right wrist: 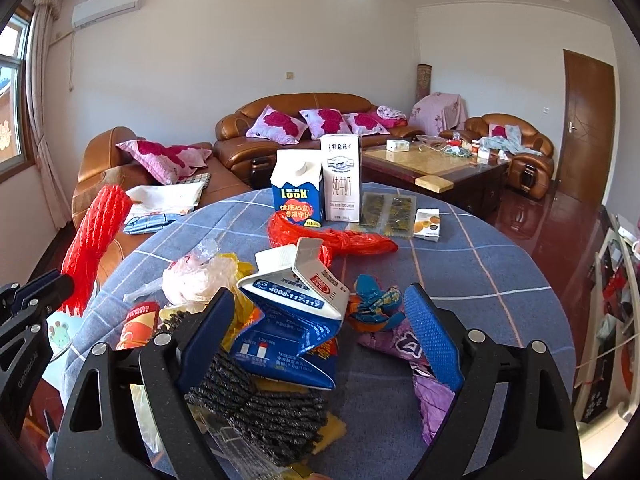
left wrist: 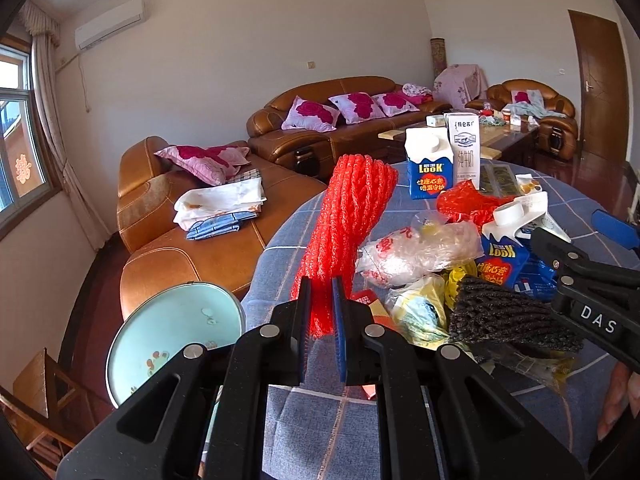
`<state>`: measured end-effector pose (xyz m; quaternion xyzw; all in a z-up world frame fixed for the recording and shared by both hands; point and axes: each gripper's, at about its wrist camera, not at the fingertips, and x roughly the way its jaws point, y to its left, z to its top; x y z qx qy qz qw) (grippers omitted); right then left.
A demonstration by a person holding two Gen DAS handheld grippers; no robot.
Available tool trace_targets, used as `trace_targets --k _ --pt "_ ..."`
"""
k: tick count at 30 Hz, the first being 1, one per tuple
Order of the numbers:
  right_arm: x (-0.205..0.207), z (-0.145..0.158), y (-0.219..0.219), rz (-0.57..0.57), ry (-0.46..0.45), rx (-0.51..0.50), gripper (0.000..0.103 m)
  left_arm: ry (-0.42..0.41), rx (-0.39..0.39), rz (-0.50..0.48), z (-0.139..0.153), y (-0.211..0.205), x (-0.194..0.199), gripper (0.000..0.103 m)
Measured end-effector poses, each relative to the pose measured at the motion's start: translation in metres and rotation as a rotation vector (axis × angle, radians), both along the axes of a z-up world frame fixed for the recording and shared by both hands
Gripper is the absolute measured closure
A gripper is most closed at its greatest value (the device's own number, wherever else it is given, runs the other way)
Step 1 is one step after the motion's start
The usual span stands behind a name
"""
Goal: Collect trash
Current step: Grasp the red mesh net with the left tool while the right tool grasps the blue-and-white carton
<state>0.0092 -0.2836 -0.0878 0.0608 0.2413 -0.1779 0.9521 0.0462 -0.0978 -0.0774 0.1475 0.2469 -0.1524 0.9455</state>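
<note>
The left gripper (left wrist: 321,316) is clamped on a bundle of red foam netting (left wrist: 346,220), which rises up the middle of the frame above the blue checked tablecloth (left wrist: 312,420). The right gripper (right wrist: 320,332) stands wide open low in its view, around a crushed blue-and-white carton (right wrist: 292,300) and a black woven scrap (right wrist: 264,404). A pale green basin (left wrist: 172,328) sits lower left.

My left camera looks low along my fingers from the table's near-left edge toward the sofas; my right sits close above the litter, facing likewise. Both share the blue-and-white upright milk carton (left wrist: 429,168) (right wrist: 297,189).
</note>
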Motion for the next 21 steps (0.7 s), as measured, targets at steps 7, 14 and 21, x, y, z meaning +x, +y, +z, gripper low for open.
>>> trace_targets --k 7,14,21 --pt "0.03 -0.008 -0.001 -0.005 0.097 0.009 0.012 0.015 -0.005 0.018 -0.002 0.008 0.007 0.093" --pt "0.029 -0.017 -0.007 0.027 0.113 0.086 0.043 0.02 -0.009 0.006 -0.001 0.009 0.008 0.093" --pt "0.019 -0.006 -0.005 0.035 0.039 0.072 0.044 0.011 -0.035 0.017 0.009 0.016 0.005 0.093"
